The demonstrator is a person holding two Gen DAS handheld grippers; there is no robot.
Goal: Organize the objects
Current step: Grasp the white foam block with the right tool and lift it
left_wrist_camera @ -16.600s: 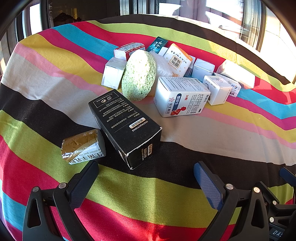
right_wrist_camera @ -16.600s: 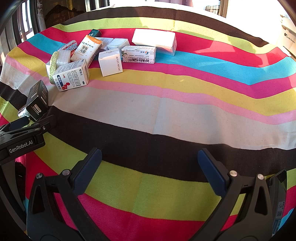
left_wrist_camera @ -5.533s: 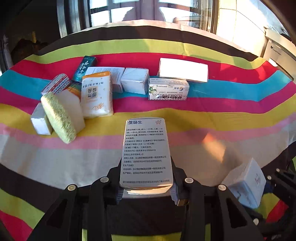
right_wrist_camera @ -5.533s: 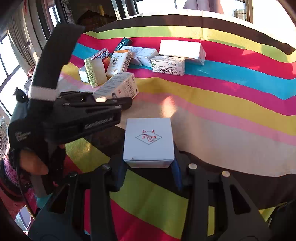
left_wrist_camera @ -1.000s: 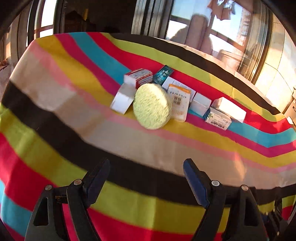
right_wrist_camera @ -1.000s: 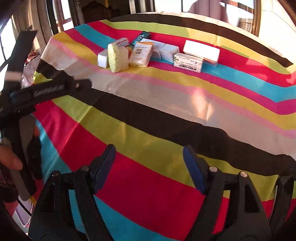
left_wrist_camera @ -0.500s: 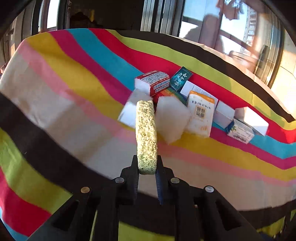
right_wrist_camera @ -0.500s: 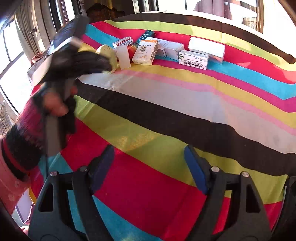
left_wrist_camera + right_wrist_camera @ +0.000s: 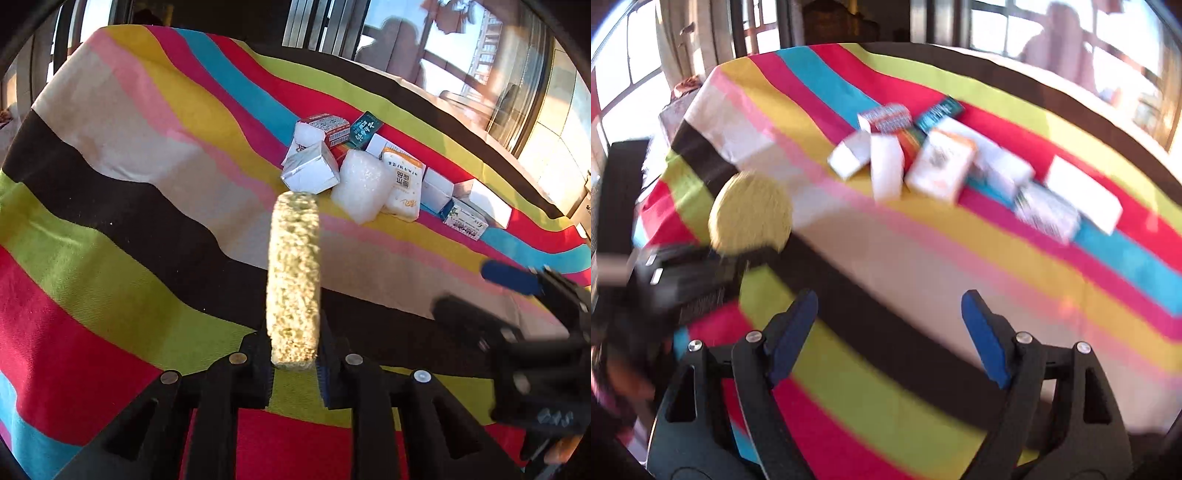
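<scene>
My left gripper (image 9: 294, 360) is shut on a yellow-green round sponge (image 9: 293, 277), held edge-on and lifted above the striped tablecloth (image 9: 110, 206). The same sponge (image 9: 750, 214) shows as a flat disc at the left of the blurred right wrist view, above the dark left gripper body. My right gripper (image 9: 888, 332) stands open over the cloth with nothing between its blue pads; it also shows at the right edge of the left wrist view (image 9: 517, 295). A cluster of small boxes (image 9: 400, 184) and a white sponge (image 9: 360, 190) lies further back.
The boxes include a silver-white one (image 9: 310, 170), a red-and-white one (image 9: 330, 127), a teal one (image 9: 365, 129) and a long white one (image 9: 1082, 194). Windows stand behind the table. A hand and a pink sleeve (image 9: 613, 384) sit at the lower left.
The left gripper has drawn back from the box cluster with the sponge in it. The right gripper swung left, and its view is blurred now.
</scene>
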